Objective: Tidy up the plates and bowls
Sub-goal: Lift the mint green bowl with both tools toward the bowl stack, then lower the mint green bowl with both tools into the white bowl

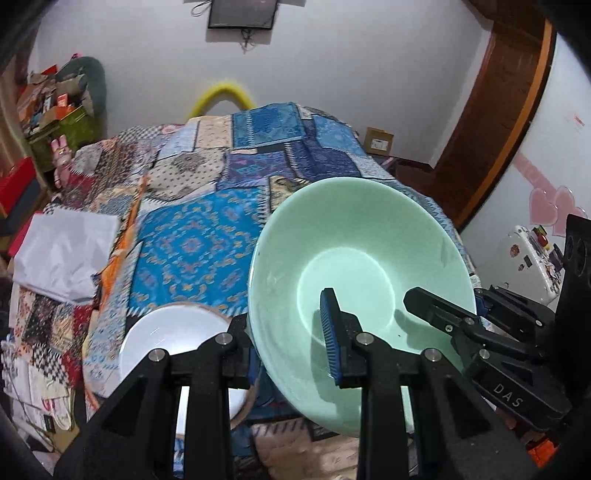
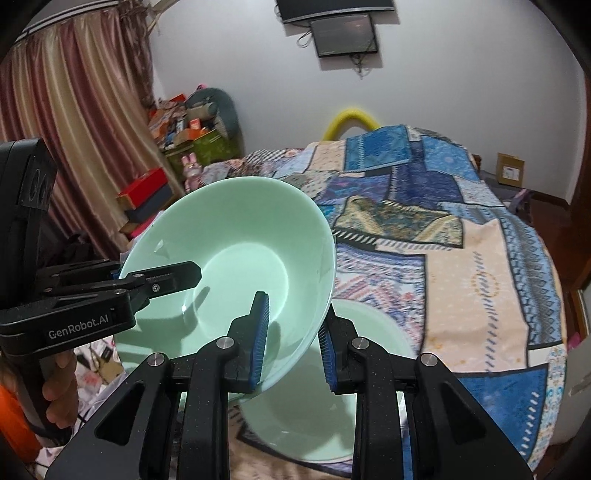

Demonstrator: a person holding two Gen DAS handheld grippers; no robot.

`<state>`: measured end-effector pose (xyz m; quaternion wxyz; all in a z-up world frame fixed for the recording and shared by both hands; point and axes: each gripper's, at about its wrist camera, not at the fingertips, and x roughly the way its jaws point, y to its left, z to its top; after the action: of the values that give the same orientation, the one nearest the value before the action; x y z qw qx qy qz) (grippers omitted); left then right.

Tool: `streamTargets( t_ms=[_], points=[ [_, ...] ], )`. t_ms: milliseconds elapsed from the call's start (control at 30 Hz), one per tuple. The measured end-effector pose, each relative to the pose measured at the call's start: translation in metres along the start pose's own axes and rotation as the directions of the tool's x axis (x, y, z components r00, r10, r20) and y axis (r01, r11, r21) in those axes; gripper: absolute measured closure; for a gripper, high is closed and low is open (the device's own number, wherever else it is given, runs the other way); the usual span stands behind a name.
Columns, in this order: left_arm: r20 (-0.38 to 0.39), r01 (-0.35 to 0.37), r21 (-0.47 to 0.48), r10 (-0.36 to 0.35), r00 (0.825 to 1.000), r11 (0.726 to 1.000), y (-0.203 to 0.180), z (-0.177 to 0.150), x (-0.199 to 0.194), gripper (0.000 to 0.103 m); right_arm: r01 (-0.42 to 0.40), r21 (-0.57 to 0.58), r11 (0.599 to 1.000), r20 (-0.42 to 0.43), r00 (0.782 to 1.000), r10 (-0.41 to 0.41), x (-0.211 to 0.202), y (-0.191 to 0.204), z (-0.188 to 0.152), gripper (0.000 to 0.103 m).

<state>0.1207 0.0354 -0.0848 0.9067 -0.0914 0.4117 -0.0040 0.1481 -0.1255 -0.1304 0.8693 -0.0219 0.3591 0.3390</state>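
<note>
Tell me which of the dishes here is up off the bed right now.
The upper green bowl, tilted and pinched at its rim by both grippers. The second green bowl lies below it, and the white plate rests on the bedspread.

A patchwork bedspread (image 1: 207,229) in blues, creams and reds covers the bed. Beyond its far edge a yellow foam arch (image 1: 221,96) stands against the white wall, with a dark framed screen (image 1: 242,14) hung above. Left of the bedspread are stacked boxes and clutter (image 1: 55,110) and striped curtains (image 2: 74,122); right of it, a small cardboard box (image 1: 379,141) on the floor
</note>
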Motion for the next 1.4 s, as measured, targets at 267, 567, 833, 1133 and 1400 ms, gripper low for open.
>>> streamTargets(
  t_ms=[267, 567, 833, 1133, 1400],
  points=[
    [-0.024, -0.045, -0.056, 0.044, 0.999, 0.997, 0.042, -0.025, -0.007, 0.075, -0.050, -0.036, 0.998, -0.053, 0.997, 0.049, 0.020, 0.032, -0.011, 0.080],
    [-0.043, -0.070, -0.107, 0.065, 0.997, 0.992, 0.075, -0.047, -0.011, 0.075, -0.097, -0.030, 0.995, -0.105, 0.990, 0.093, 0.042, 0.053, -0.020, 0.080],
    [-0.071, -0.085, -0.146, 0.075, 0.995, 0.986, 0.101, -0.060, 0.000, 0.075, -0.115, -0.029, 0.993, -0.153, 0.982, 0.109, 0.065, 0.068, -0.025, 0.080],
    [-0.120, -0.092, -0.183, 0.071, 0.990, 0.979, 0.127, -0.071, 0.020, 0.075, -0.130, -0.015, 0.991, -0.208, 0.970, 0.125, 0.091, 0.075, -0.031, 0.080],
    [-0.162, -0.099, -0.207, 0.066, 0.985, 0.973, 0.143, -0.076, 0.037, 0.075, -0.140, -0.020, 0.990, -0.254, 0.958, 0.130, 0.109, 0.078, -0.036, 0.080]
  ],
)
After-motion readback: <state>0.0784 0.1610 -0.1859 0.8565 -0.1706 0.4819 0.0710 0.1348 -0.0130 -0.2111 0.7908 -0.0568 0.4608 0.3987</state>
